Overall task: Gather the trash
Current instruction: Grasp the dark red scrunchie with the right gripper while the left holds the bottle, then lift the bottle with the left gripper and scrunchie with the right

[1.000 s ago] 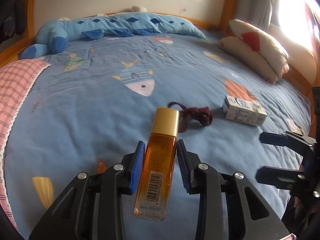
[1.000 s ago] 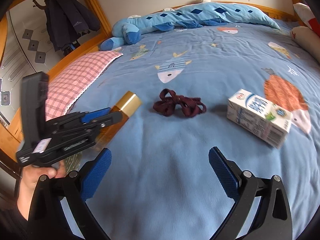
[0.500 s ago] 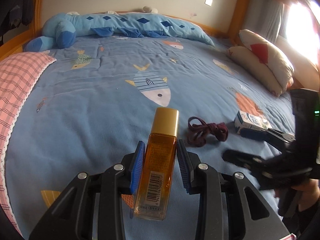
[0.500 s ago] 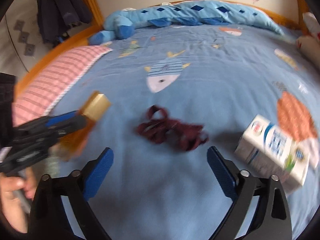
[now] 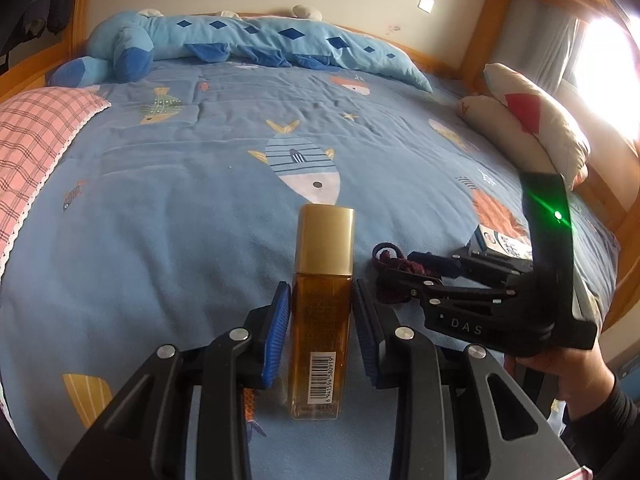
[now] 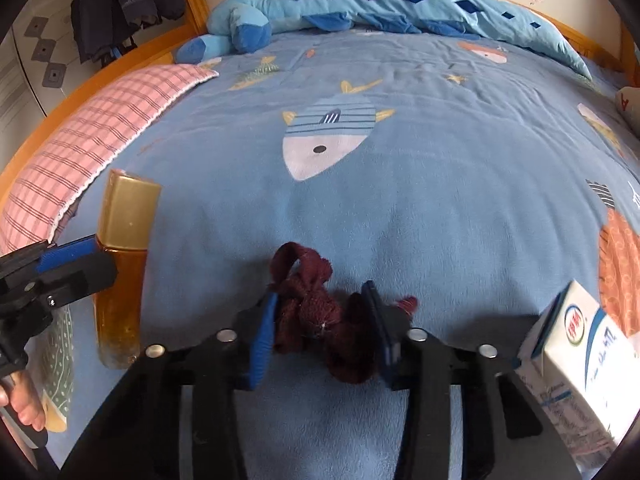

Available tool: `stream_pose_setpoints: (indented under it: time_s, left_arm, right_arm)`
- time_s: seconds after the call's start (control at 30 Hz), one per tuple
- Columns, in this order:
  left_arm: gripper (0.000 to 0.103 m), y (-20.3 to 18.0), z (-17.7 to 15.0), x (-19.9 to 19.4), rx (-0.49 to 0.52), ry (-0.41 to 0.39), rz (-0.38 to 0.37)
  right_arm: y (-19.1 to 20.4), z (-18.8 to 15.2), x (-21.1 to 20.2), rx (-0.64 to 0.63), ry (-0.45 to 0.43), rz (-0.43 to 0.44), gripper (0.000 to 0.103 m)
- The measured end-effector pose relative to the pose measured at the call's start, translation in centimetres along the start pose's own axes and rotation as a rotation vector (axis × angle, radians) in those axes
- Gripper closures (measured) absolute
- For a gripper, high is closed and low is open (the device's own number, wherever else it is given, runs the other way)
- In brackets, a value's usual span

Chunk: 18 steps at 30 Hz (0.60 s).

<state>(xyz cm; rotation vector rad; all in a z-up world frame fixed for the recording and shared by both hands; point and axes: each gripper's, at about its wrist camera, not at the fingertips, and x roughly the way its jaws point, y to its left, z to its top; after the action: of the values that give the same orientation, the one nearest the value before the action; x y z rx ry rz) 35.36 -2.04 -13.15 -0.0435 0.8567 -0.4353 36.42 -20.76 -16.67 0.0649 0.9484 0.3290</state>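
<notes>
Amber liquid fills bottle (image 5: 322, 320) clamped in left gripper (image 5: 322, 336); right gripper (image 6: 320, 332) closing on maroon cloth (image 6: 316, 312)

Daylight is pouring in from the window (image 5: 604, 60) at the upper right of my left view, blowing out to white glare there. The bed (image 5: 160, 208) is lying evenly lit, with soft shadows under things. Both fisheye views are bending strongly at the edges, corners darkening. A green light (image 5: 557, 214) is flaring at right.
</notes>
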Motion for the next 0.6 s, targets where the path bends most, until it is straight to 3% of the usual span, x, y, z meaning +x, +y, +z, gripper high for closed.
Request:
stream_pose_setpoints:
  time_s: [0.17, 0.4, 0.6]
  left_arm:
    - [0.071, -0.8, -0.4, -0.6, 0.008, -0.008, -0.011]
    - [0.071, -1.8, -1.3, -2.6, 0.002, -0.044, -0.047]
    - [0.071, -2.8, -2.6, -4.1, 0.016, -0.081, -0.058]
  right_arm:
    - [0.3, -1.2, -2.4, 0.01, -0.042, 0.016, 0.078]
    - [0.9, -2.9, -7.1, 0.022, -0.117, 0.082, 0.078]
    - [1.8, -3.6, -8.3, 0.012, -0.109, 0.113, 0.078]
